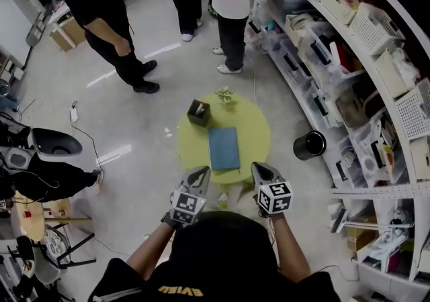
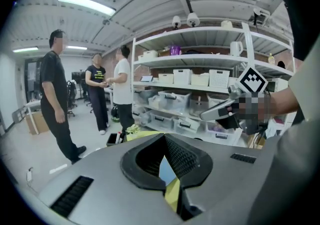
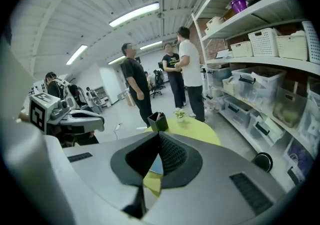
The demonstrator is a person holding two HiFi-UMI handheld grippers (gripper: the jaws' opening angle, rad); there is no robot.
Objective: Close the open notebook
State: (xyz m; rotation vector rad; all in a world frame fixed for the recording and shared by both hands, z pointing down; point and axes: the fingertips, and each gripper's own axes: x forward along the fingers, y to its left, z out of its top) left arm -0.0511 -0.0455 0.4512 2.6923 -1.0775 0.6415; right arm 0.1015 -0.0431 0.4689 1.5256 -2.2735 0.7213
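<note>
A blue notebook point(image 1: 224, 148) lies flat with its cover shut on the round yellow-green table point(image 1: 254, 126). Both grippers hover at the table's near edge, short of the notebook and above it. My left gripper point(image 1: 200, 174) has its jaws together and holds nothing. My right gripper point(image 1: 262, 170) is likewise shut and empty. In the left gripper view the jaws point(image 2: 164, 136) meet at the tip, with a sliver of blue notebook point(image 2: 165, 166) showing behind them. The right gripper view shows the same closed jaws point(image 3: 158, 134) over a sliver of notebook point(image 3: 156, 165).
A black pen holder point(image 1: 198, 112) and a small potted plant point(image 1: 224, 96) stand at the table's far side. A black bin point(image 1: 309, 145) sits on the floor to the right, by long shelves point(image 1: 349, 59) of baskets. Three people point(image 1: 101, 12) stand beyond the table.
</note>
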